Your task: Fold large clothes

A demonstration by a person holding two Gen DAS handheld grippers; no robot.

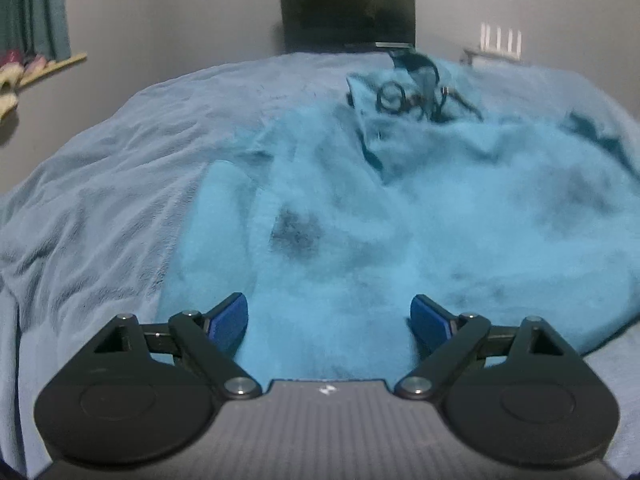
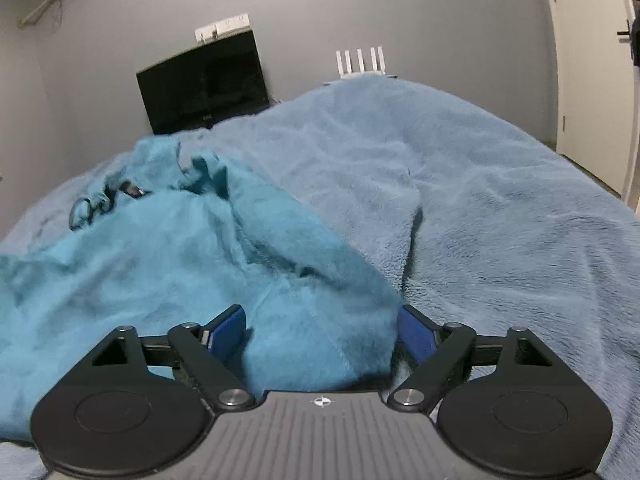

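Observation:
A fluffy turquoise garment lies crumpled on a bed under a pale blue blanket. A dark ringed print shows near its far end. My left gripper hovers low over the garment's near edge, open, with fabric between its blue pads but not pinched. In the right wrist view the same garment fills the left half, bunched in a ridge. My right gripper stands open around the garment's near right corner, the right pad at the fabric's edge. The blanket lies to the right.
A black screen stands against the grey wall beyond the bed, and a white router with antennas beside it. A teal curtain and a shelf are at far left. A pale door is at right.

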